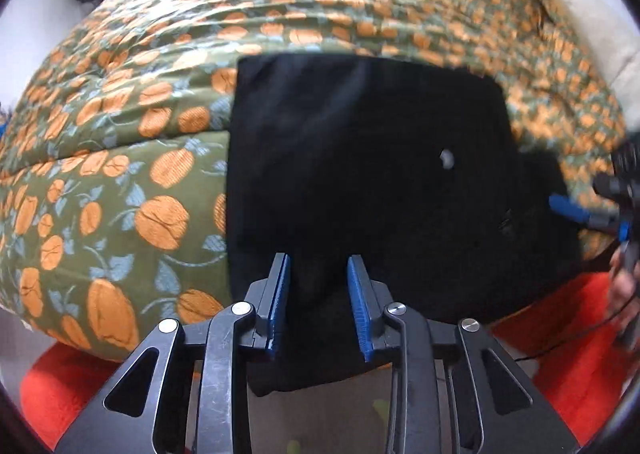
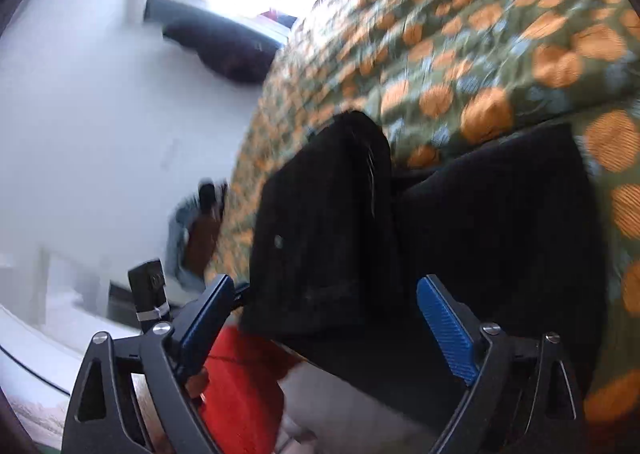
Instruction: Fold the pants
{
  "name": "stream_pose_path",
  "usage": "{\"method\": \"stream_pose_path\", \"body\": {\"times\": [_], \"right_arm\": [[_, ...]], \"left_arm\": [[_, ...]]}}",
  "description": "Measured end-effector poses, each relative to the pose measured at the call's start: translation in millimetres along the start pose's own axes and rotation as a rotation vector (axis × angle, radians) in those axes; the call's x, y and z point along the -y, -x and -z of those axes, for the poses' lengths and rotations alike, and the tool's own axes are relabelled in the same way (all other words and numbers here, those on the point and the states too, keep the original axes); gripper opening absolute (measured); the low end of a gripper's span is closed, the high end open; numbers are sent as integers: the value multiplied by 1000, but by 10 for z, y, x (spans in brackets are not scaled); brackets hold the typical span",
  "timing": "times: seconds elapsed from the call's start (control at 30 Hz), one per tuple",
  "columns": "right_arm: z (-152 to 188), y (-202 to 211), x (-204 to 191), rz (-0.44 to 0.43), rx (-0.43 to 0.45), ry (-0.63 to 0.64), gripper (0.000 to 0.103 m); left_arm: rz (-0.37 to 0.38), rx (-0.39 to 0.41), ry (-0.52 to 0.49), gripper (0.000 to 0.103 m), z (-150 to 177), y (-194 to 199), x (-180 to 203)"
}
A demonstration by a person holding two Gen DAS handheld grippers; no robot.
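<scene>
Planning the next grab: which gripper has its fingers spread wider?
The right gripper: its fingers stand far apart around the black pants. The left gripper is much narrower.

left wrist: steep, close | right wrist: oblique | shared: pants point(image 1: 368, 173)

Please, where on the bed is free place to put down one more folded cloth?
Free: the flowered bedspread left of the black pants, and the stretch behind them toward the window. Crowded: the near edge, where the left tool and right tool meet the pants.
</scene>
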State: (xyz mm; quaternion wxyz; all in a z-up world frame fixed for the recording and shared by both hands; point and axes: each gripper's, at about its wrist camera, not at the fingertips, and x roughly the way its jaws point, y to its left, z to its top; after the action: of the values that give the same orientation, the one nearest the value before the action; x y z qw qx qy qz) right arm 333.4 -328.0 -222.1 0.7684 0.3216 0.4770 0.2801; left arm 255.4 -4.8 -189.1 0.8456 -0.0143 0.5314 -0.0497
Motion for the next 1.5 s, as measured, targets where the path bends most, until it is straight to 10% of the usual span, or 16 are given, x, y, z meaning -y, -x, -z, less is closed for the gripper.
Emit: {"method": "stream_pose_path", "body": {"times": [0.3,0.43,0.47,0.6,0.9,1.2,1.43,1.5], "right_arm": [[-237,-555,-34,62,-220,51,78],[-160,-597,-92,80,-215,105,69],[-131,-645,-148,165,-220,154,46],[-110,-538,-472,226,-188,253,23],[-79,570,-1125,105,-15,326,18],[255,1033,-47,276,-11,59,3],[384,994,47,552,80,174,16],[387,1121,-280,524,181,274,44]], "left_arm": [[9,27,-6,29,-19,-86,56],[18,36,5,29,-32,-127,43],[15,37,5,30,-30,-131,41],[15,33,22,30,-63,-32,4],[121,209,37,40,-324,930,-47],[94,144,-23,43,-166,635,204],[-74,44,-111,49,-20,303,452],[-120,44,-118,58,-16,267,488]]}}
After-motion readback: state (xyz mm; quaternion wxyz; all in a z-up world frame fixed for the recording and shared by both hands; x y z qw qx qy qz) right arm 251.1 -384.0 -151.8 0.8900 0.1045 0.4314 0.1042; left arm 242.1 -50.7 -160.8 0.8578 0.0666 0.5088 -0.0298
